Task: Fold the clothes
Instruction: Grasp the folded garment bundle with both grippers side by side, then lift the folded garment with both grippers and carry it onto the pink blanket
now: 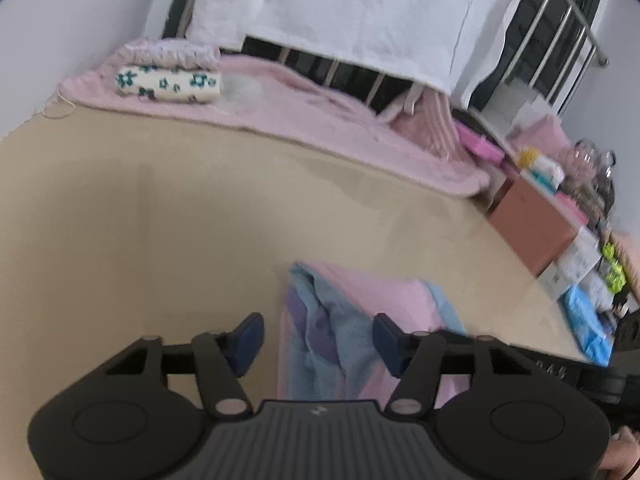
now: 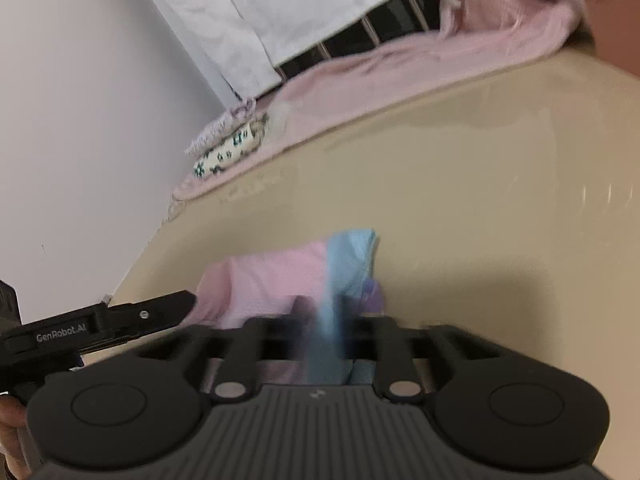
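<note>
Pink-and-blue garment [image 1: 352,320] is part-folded on the counter [image 1: 160,220]; left tool [image 1: 318,338] is released, right tool [image 2: 326,320] clenched on its blue edge. Folded stack [image 1: 168,76] is seen far beyond the garment.

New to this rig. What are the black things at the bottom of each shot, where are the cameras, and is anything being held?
No robot arm here: a person carries a two-finger gripper in each hand, each with a fisheye camera looking forward along its fingers.

In the left wrist view, the left gripper is open, its blue pads either side of a pink and blue garment lying on the tan table.

In the right wrist view, the right gripper is shut on a blue fold of that garment; the left gripper pokes in from the left.

At the back sit a pink blanket and a stack of folded clothes.
</note>
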Motion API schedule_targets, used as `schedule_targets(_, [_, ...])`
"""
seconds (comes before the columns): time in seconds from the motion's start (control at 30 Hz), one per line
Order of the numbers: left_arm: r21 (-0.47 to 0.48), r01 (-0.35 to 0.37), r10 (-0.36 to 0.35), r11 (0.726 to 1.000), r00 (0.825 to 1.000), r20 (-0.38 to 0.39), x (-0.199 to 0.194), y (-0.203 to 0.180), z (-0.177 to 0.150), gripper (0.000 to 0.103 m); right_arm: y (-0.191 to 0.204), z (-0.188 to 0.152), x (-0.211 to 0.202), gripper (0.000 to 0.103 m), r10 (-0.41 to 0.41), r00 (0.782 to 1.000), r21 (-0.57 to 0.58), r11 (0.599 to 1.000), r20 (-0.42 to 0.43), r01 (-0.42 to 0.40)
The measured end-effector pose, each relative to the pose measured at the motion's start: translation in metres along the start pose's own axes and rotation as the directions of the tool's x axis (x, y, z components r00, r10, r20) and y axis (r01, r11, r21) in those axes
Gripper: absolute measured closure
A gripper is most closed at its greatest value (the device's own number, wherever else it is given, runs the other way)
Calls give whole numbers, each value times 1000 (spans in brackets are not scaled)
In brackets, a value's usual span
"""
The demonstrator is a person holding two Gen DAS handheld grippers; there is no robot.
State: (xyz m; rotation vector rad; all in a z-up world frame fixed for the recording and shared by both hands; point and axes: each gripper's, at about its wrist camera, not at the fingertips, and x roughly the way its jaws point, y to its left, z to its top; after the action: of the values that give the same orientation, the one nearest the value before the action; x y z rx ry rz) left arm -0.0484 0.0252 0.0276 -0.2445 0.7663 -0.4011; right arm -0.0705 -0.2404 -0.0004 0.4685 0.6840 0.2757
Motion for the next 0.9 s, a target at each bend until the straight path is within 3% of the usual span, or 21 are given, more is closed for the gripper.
schedule_targets(0.1, [-42,67,-65,997,997,40,-14,7,2,46,2,1,-11,77,0,1000,-13,1000,23,0])
schedule_targets(0.17, [-78,107,-102,991,993,64,-21,12,4,42,4,1,-18,39,-2,1000,-36,999,27,3])
schedule_targets(0.3, [-40,58,-57,998,998,4,-7,-1,2,42,5,0,-19,35,-4,1000,-68,998,6,5])
schedule_targets(0.37, [-1,8,-8,1000,999,-38,3,-9,-3,44,4,-2,-12,36,-1,1000,-64,998,-9,1])
schedule_targets(0.47, [44,12,-9,999,999,-53,5,-15,-11,45,4,-4,-11,44,11,1000,-82,997,1,-11])
schedule_targets(0.57, [80,28,-23,996,998,-58,6,-19,-17,60,6,-6,-9,59,14,1000,-120,993,-3,-14])
schedule_targets(0.6, [87,26,-22,996,998,-55,6,-20,-19,71,9,-7,-7,61,9,1000,-140,990,-2,-10])
schedule_targets(0.67, [26,70,-68,997,996,-64,9,-13,-19,84,15,-10,-5,72,-5,1000,-184,983,2,5])
schedule_targets(0.73, [-44,110,-112,993,992,-51,10,-3,-20,87,21,-13,-3,85,-17,1000,-224,974,7,18])
schedule_targets(0.9, [-46,138,-137,989,990,31,-5,-1,-13,89,17,0,-4,92,52,998,-147,988,18,-49])
